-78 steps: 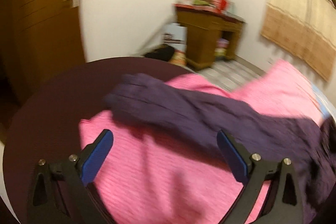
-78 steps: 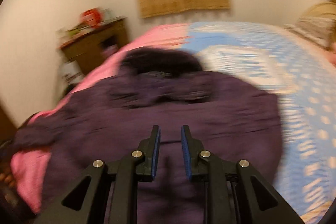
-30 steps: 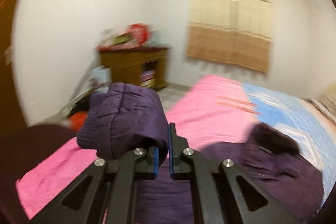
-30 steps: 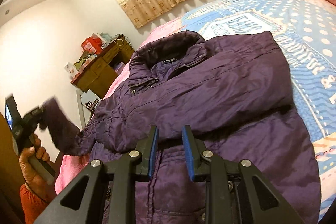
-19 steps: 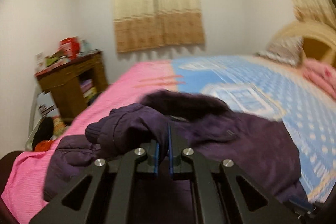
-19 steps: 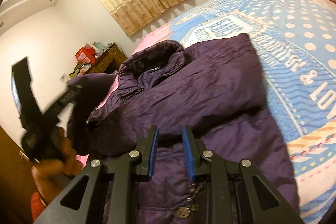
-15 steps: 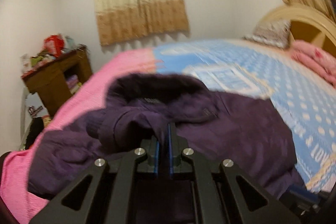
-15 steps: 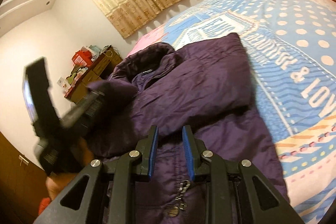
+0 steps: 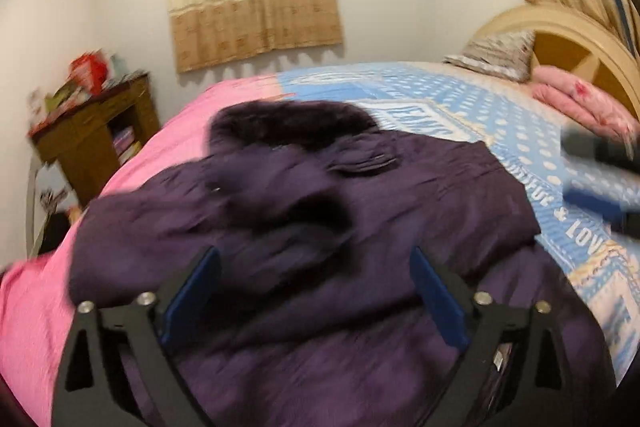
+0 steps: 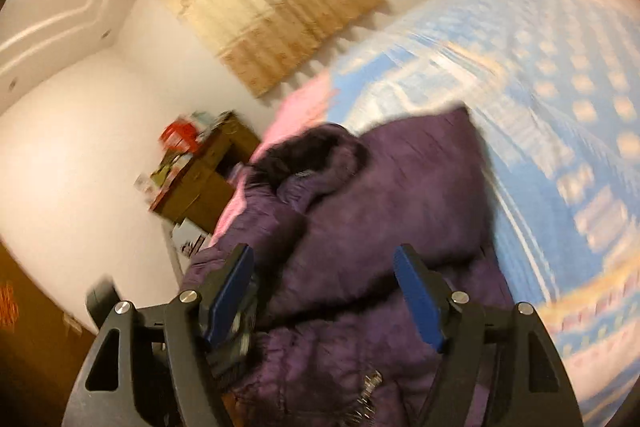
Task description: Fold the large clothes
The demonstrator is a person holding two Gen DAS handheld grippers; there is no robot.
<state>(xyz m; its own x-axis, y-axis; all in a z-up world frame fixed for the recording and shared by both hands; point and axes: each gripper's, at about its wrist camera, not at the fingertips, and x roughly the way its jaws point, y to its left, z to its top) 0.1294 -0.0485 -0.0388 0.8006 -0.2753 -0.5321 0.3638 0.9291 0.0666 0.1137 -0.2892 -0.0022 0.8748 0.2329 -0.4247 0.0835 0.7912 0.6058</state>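
sleeve (image 9: 256, 195) released onto jacket (image 9: 360, 307), left gripper (image 9: 316, 291) just opened

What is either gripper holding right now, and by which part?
Nothing. The left gripper and right gripper have both just been opening; their fingers stand apart above the dark purple padded jacket, pressing on none of it.

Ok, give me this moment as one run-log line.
stage: sleeve folded across purple jacket | left tool: jaws just opened, sleeve released, nothing held | right tool: jaws just opened, nothing held | jacket on bed
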